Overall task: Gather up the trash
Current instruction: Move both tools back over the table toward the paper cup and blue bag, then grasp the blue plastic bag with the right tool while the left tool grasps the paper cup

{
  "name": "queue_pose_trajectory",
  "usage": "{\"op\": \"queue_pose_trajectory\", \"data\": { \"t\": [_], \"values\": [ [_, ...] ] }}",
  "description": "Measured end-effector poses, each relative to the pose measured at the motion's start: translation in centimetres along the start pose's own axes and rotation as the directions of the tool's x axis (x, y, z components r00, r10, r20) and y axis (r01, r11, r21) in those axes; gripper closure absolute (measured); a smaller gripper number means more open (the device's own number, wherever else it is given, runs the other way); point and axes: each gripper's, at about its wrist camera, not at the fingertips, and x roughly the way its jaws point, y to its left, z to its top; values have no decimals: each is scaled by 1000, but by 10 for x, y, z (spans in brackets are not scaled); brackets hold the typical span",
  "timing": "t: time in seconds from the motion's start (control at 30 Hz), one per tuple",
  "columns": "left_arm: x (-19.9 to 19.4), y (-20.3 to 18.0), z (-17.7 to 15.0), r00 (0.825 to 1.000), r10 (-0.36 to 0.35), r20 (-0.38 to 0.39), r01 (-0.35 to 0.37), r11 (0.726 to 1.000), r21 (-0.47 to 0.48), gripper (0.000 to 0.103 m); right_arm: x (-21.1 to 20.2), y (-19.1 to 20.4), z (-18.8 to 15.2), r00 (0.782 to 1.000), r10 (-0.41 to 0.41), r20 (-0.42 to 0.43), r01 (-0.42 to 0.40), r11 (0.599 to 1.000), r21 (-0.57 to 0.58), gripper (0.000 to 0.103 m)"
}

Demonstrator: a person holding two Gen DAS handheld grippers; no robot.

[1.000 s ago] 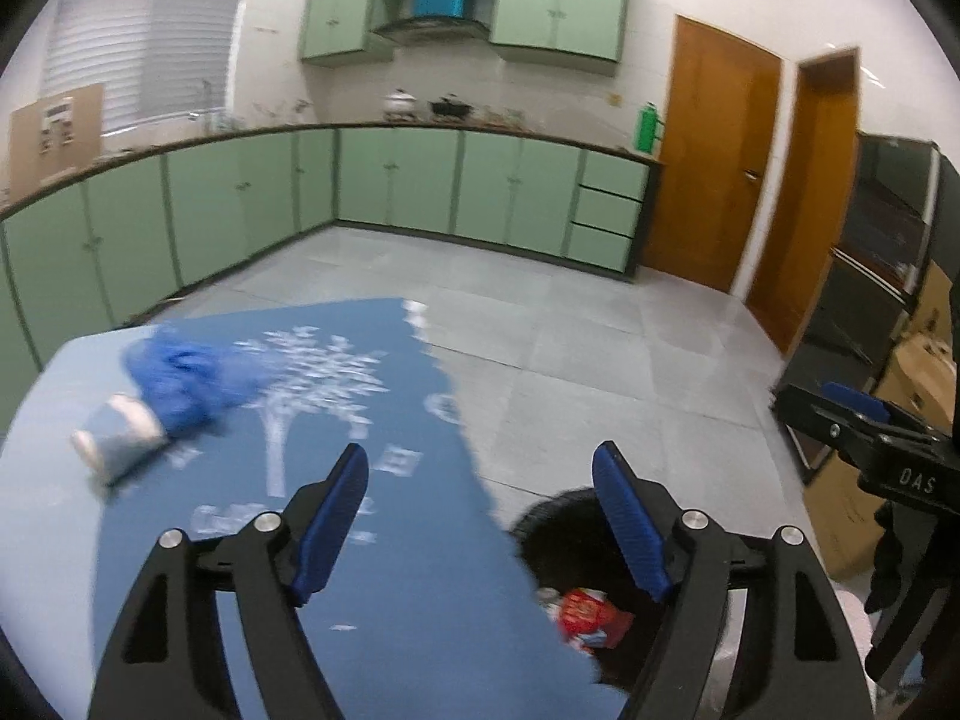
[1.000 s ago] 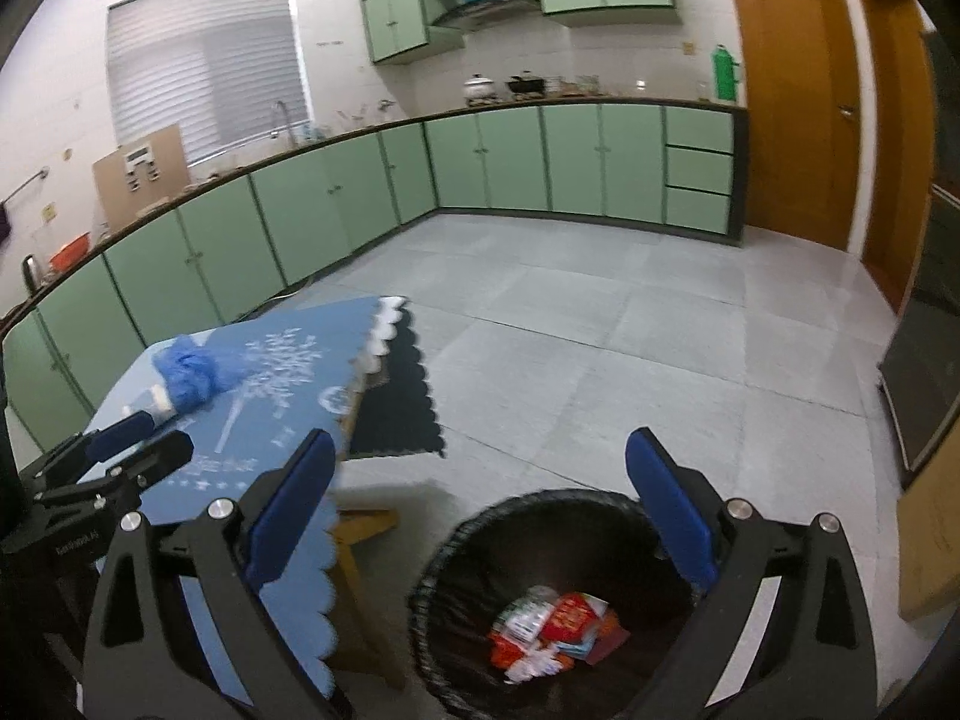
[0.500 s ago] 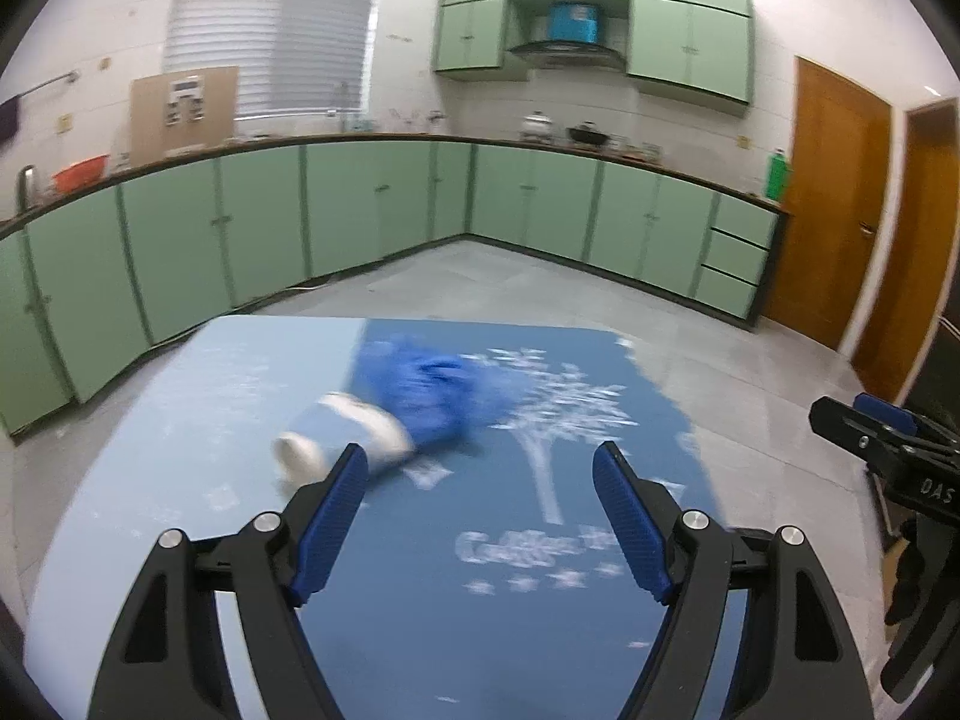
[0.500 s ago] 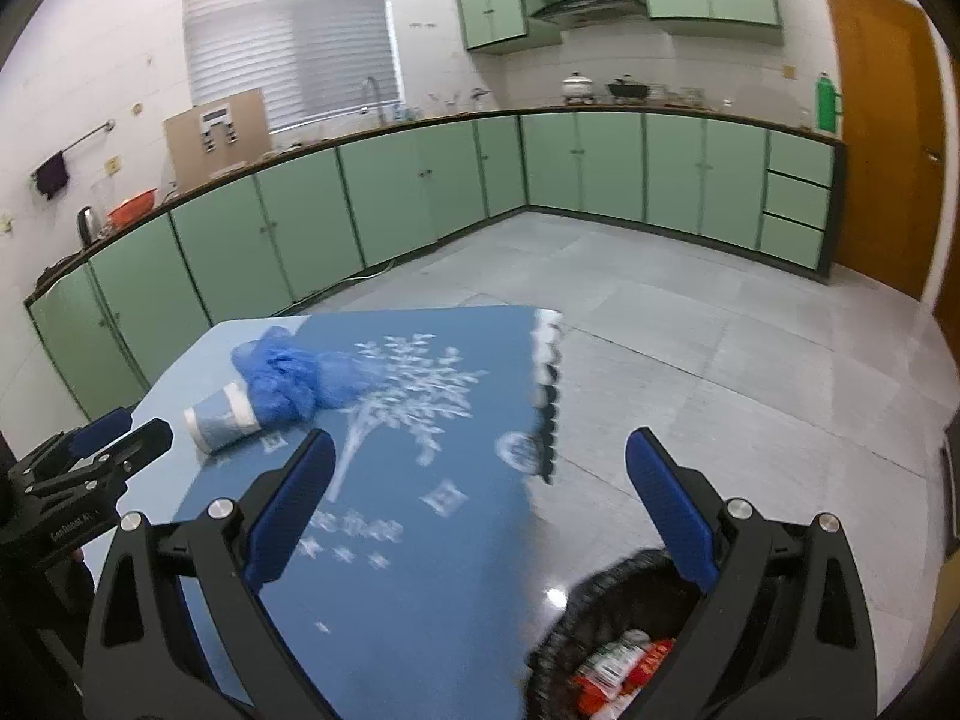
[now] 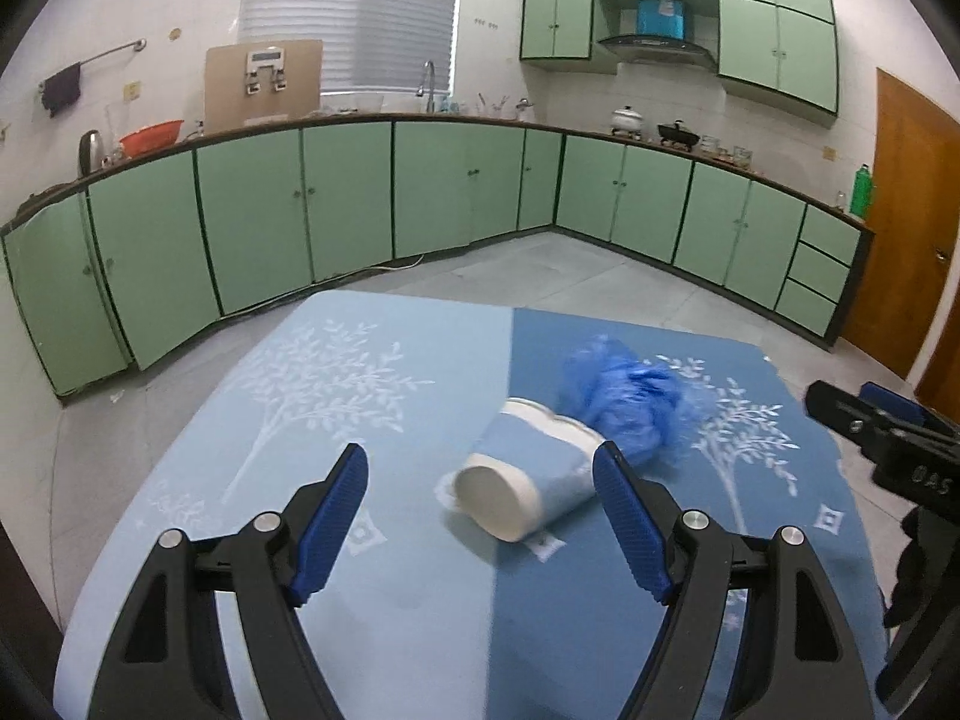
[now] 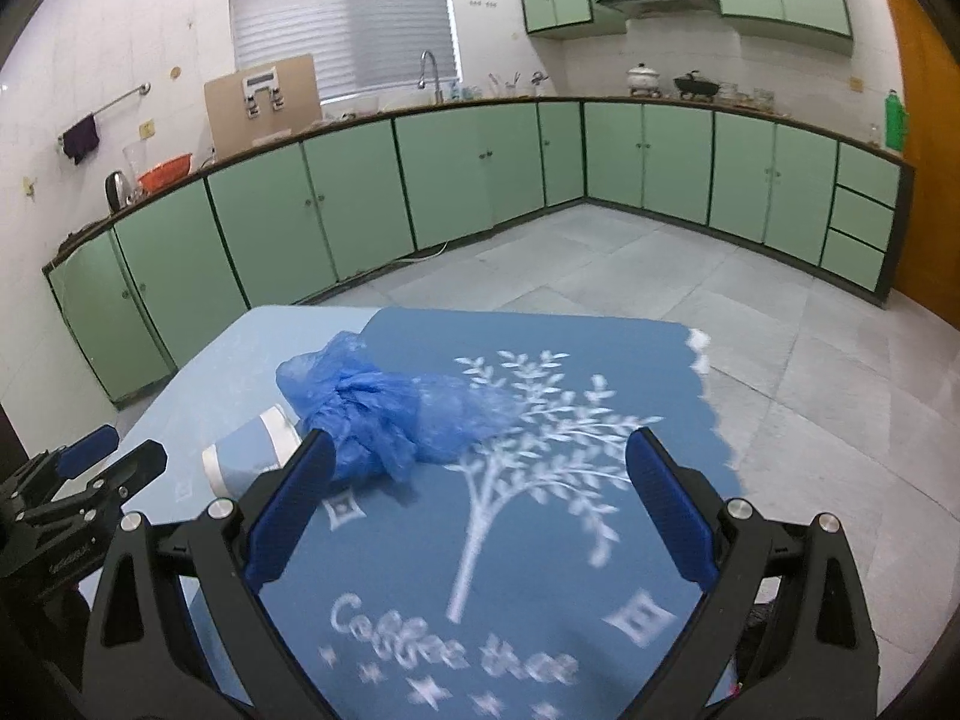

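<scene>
since the paper cup (image 5: 523, 483) lies on its side on the tabletop (image 5: 384, 360), just ahead of the left gripper (image 5: 480, 516) and a little toward its right jaw, the step in hand looks like lining up for a grasp on it. both sets of jaws stand spread wide and hold nothing. the cup's closed white bottom faces the left jaws and its rim end touches the crumpled blue plastic bag (image 5: 624, 402), which sits just beyond it.

to do this well, i would shift the left jaws slightly rightward so the cup's body falls midway between them, then push forward low over the cloth and close across the round side, not end to end. squeeze gently: a thin cup will likely crush or roll away.

from the right gripper (image 6: 477, 507), the bag (image 6: 384, 414) lies ahead and toward its left jaw, with the cup (image 6: 249, 459) farther left. that one should turn left and bite deep into the bag's bulk, since loose film may slip. keep the two grippers from crowding each other.
</scene>
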Motion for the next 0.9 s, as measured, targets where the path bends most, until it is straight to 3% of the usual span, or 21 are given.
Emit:
{"op": "queue_pose_trajectory", "data": {
  "t": [0.33,0.6,0.67,0.73,0.9],
  "values": [
    [17,22,7,999,36,1,-36,999,-23,27,57,28,12,998,16,-54,-17,999,-31,8],
    [25,25,7,1000,23,-11,-23,999,-24,27,89,44,13,993,43,-113,-50,997,-65,11],
    [26,26,7,1000,24,-12,-24,999,-27,27,95,45,12,988,63,-138,-73,995,-62,26],
    [28,27,6,1000,22,-16,-22,999,-33,27,101,45,10,983,91,-158,-100,994,-51,29],
    [32,27,4,999,17,-29,-18,999,-40,27,100,51,6,970,161,-181,-175,983,-61,58]
  ]
}}
